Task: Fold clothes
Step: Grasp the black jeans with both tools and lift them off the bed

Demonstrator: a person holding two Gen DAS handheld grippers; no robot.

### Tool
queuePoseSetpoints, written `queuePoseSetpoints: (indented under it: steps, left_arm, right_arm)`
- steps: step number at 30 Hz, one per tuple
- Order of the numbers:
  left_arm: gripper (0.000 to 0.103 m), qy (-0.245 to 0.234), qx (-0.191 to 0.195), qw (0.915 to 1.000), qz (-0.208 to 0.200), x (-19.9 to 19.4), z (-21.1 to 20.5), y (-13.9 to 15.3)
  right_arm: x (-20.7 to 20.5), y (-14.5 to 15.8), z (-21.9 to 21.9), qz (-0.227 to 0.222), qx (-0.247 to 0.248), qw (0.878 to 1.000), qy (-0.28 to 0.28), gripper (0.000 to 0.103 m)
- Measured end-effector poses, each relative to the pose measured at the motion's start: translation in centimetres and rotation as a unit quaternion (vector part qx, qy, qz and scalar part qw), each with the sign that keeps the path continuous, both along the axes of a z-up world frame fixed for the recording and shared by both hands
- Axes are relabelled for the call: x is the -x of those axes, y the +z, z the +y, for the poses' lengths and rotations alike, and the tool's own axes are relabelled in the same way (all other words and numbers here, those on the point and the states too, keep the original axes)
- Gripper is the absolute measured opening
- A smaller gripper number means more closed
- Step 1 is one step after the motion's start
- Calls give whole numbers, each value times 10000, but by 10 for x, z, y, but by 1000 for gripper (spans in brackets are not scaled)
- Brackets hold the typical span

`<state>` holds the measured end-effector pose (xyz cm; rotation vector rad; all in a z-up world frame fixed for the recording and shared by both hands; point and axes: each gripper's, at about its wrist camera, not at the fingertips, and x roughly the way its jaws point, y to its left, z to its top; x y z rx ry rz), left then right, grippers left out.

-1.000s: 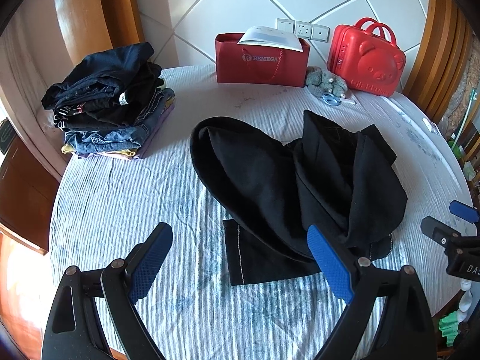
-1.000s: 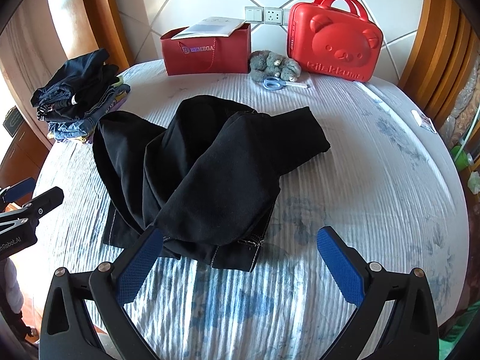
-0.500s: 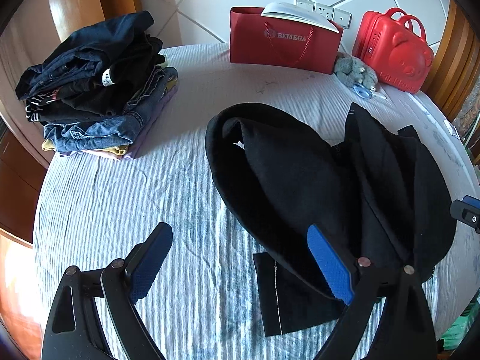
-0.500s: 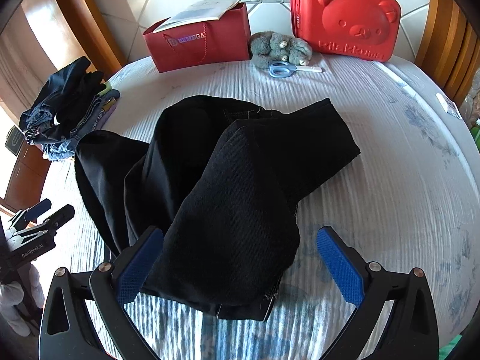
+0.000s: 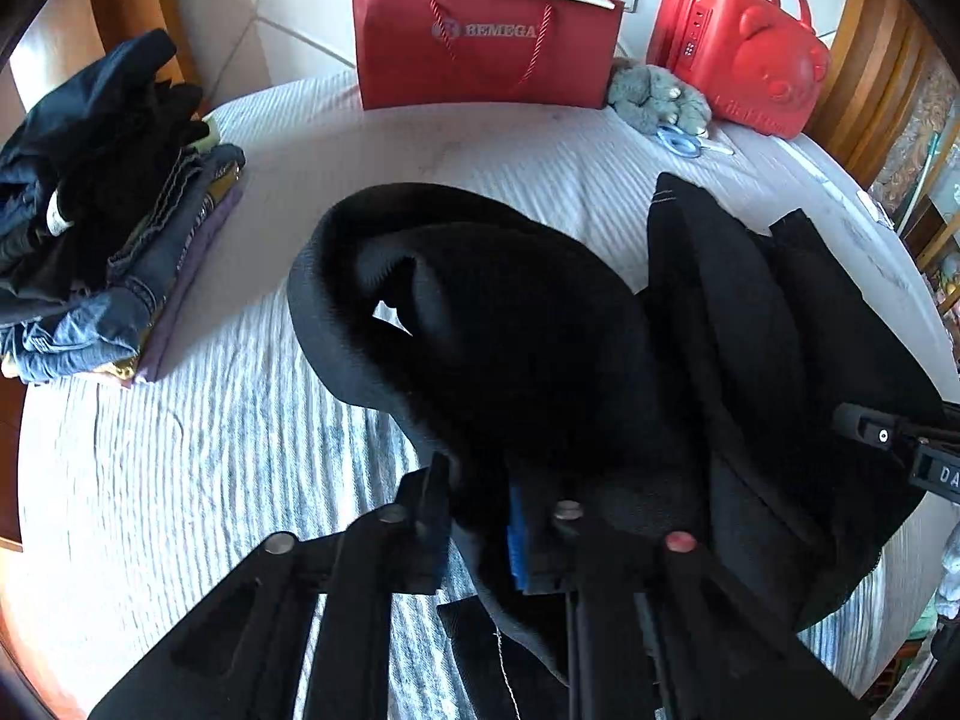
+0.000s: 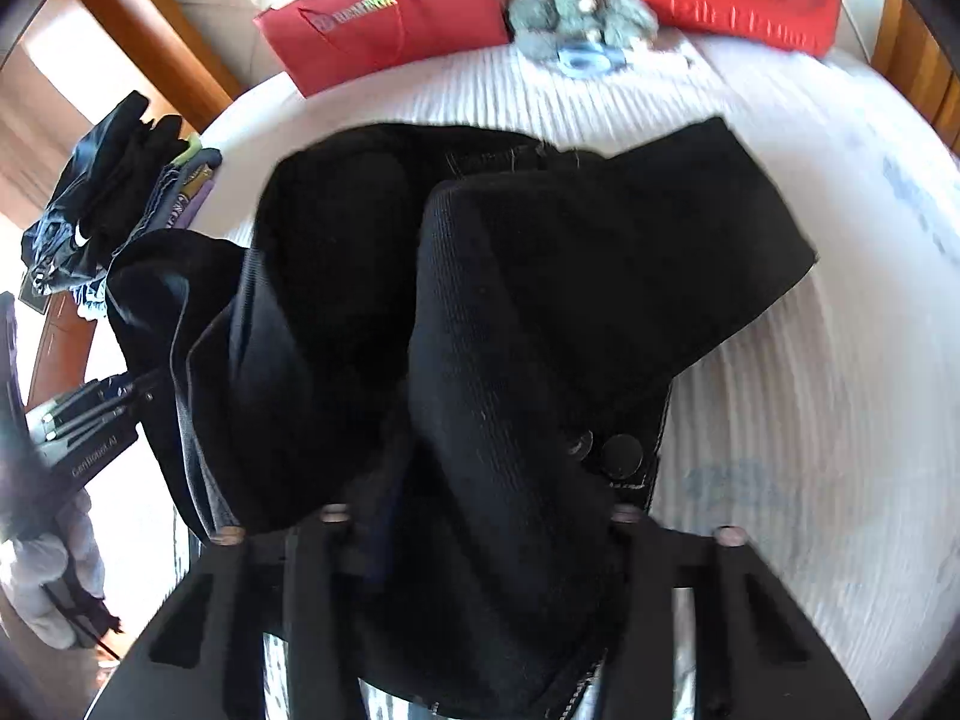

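Left wrist view: my left tongs [image 5: 480, 531] have just been closing and now pinch a thick fold of the black garment [image 5: 540, 324] at its near edge, cloth bunched between the pads. The garment lies crumpled mid-bed, nearer the front edge of the bed [image 5: 198, 456]. The folded pile [image 5: 102, 222] sits at the left edge, well apart. The red bag [image 5: 486, 54] and red bear case [image 5: 744, 48] stand along the back edge.

Right wrist view: my right tongs [image 6: 480, 540] have also just been closing, and heavy ribbed cloth with a snap button [image 6: 621, 456] fills the jaws, so they grip a thicker wad. My left tongs [image 6: 90, 426] show at the left, at the garment's other near corner.

Handling, my judgement: soft, limp, fairly heavy cloth that sags between grips and is not fragile. Best held at the hem corners or waistband, both sides taut, so layers don't slide.
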<state>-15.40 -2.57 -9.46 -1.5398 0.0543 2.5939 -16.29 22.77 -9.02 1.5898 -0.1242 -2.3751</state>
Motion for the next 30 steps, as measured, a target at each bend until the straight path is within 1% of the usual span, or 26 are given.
queuePoseSetpoints:
  steps: [1,2,5,7,9,11,13,14,16,18,19,20,21,22,23,24,25,26,28,30]
  left_arm:
    - [9,-81,-24,9999,128,-3,4,12]
    - [8,-163,-48,9995,256,-6,8,25]
    - [8,-547,-175,9955,759,-20,32,69]
    - [8,-829,-276,9907,1041,-30,51,96]
    - [8,-1140,-401,9851,1223,-39,76,116]
    - [8,-1490,-563,9781,1340,-49,110,126]
    - [8,-1938,-794,9697,1261,-58,152,125]
    - [9,-2183,-857,9649,1183,-64,174,120]
    - [10,-2602,-1048,9552,943,-76,217,111]
    - [12,-2887,-1242,9474,601,-87,256,99]
    - [13,-2972,-1266,9452,475,-92,270,95]
    - [15,-3040,-1265,9435,367,-96,282,92]
    - [18,-3028,-1237,9443,351,-99,287,92]
    - [30,-2987,-1201,9461,367,-102,288,93]
    - [47,-2888,-1160,9493,441,-103,284,95]
    - [54,-2746,-1111,9537,530,-102,274,99]
    - [63,-2606,-1074,9576,591,-101,262,102]
    - [70,-2426,-1002,9627,663,-97,248,103]
    - [73,-2025,-811,9725,821,-92,219,105]
    - [74,-1670,-690,9799,843,-87,188,101]
  right_arm:
    - [-1,7,6,118,-12,9999,-81,15]
    - [-2,16,14,264,-67,9994,-198,12]
    - [-6,50,50,777,-199,9945,-675,11]
    - [-13,76,84,1155,-259,9871,-1077,10]
    - [-24,100,121,1487,-450,9764,-1501,9]
    - [-35,119,161,1713,-633,9642,-1921,9]
    - [-46,130,202,1768,-730,9541,-2304,9]
    - [-50,133,221,1791,-882,9483,-2467,9]
    - [-56,136,257,1802,-1207,9360,-2772,9]
    - [-59,136,293,1710,-1502,9235,-3087,9]
    - [-60,134,310,1606,-1624,9178,-3247,14]
    - [-60,130,323,1467,-1714,9143,-3363,25]
    - [-61,126,335,1321,-1799,9110,-3469,32]
    - [-65,123,344,1245,-1838,9106,-3487,49]
    - [-70,120,347,1242,-1819,9130,-3435,65]
    - [-76,119,346,1291,-1771,9175,-3318,67]
    - [-82,118,342,1344,-1746,9221,-3182,67]
    - [-85,118,333,1392,-1746,9255,-3059,68]
    - [-91,119,314,1488,-1753,9315,-2820,68]
    - [-101,124,291,1678,-1482,9421,-2498,68]
